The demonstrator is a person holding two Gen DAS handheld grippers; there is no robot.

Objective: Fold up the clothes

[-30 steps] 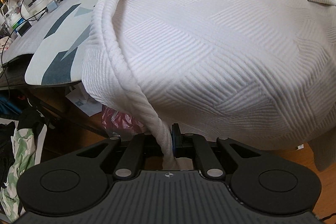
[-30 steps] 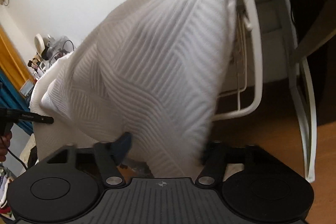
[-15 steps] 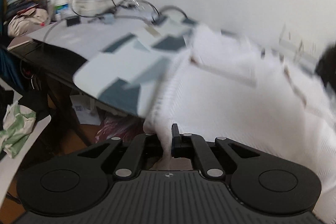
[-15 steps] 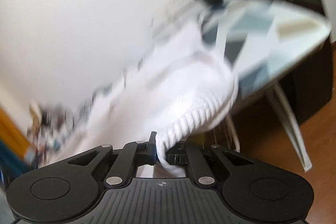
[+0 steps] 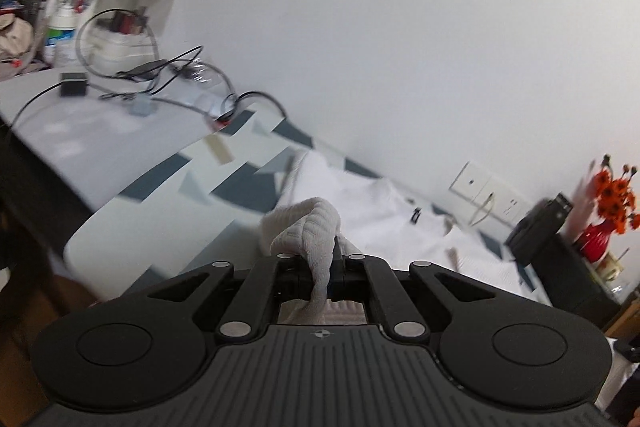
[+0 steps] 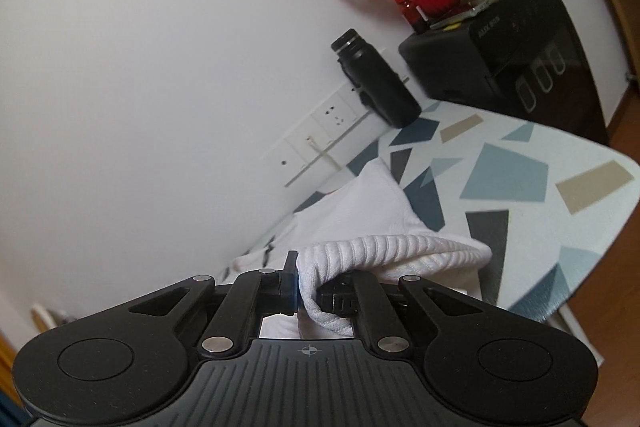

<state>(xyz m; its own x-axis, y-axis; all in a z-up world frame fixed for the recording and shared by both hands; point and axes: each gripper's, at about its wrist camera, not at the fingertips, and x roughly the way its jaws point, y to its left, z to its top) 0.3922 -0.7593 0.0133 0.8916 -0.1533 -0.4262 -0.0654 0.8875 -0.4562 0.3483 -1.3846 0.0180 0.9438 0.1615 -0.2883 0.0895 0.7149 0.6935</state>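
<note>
We clench the left tongs and right tongs on the sweater's hem to fold it over the board.

Only one marking we can spot: pale lettering on the top front edge of the black appliance, far right in the right wrist view, too blurred for us to read. Bottle labels on the far-left shelf clutter are unreadable too.
</note>
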